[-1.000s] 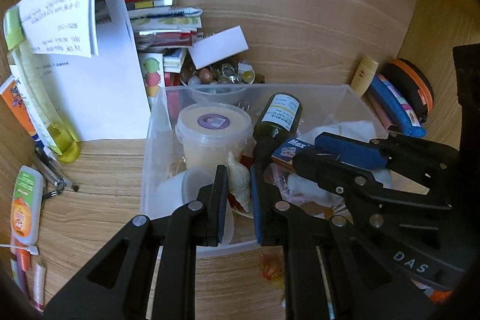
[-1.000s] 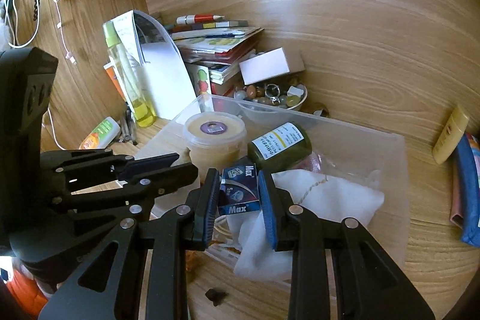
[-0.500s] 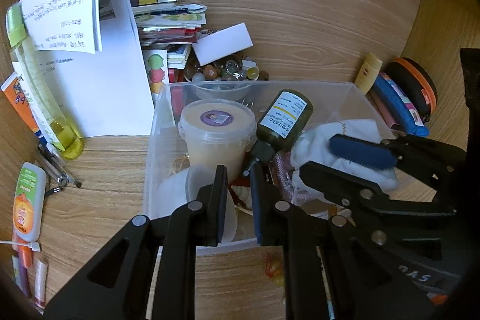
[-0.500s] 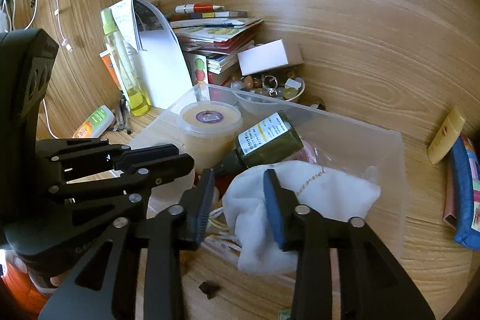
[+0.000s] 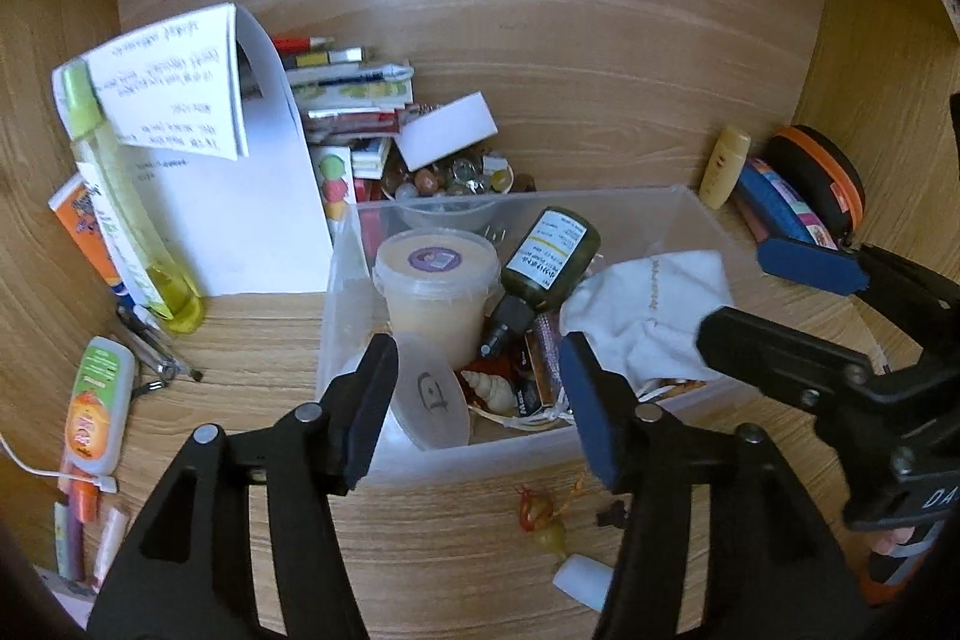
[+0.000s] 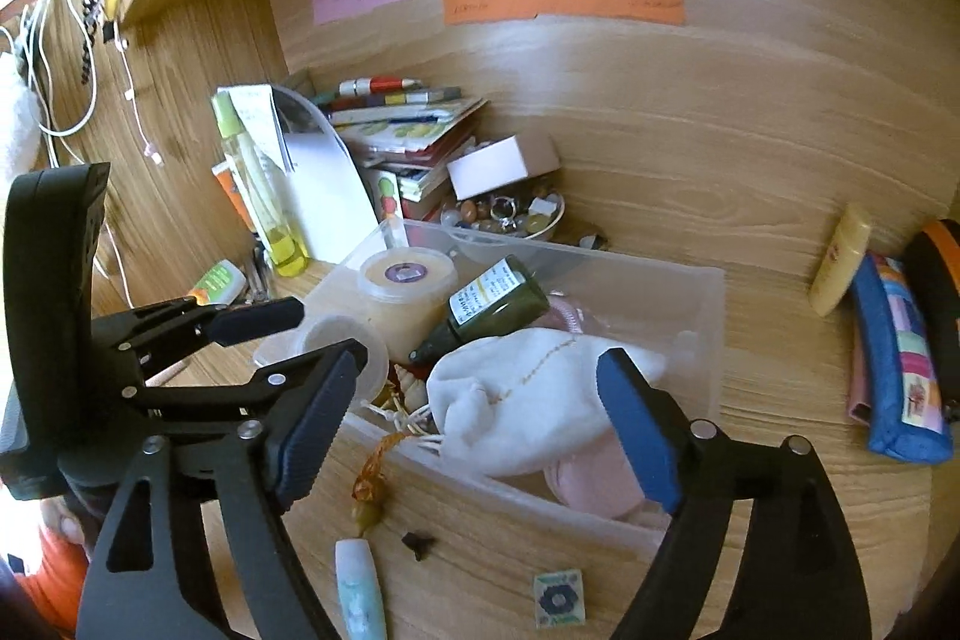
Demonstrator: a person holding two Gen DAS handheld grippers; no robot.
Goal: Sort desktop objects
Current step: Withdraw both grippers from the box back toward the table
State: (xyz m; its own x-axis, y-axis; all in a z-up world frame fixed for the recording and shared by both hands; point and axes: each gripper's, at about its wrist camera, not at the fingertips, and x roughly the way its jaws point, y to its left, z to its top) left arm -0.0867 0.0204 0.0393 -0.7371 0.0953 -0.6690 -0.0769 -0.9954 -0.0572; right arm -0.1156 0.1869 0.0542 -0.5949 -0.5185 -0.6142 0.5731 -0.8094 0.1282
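Note:
A clear plastic bin stands on the wooden desk. It holds a lidded cream tub, a dark green bottle, a white cloth pouch, a seashell and a small "Max" box. My left gripper is open and empty above the bin's near edge. My right gripper is open and empty over the pouch; it also shows at the right of the left wrist view.
In front of the bin lie an orange-tasselled charm, a small white tube and a patterned tile. A yellow spray bottle, papers and stacked books stand back left. A pencil case lies right.
Both grippers have opened wide and pulled back and up from the bin. The seashell and the Max box they held now lie in the bin.

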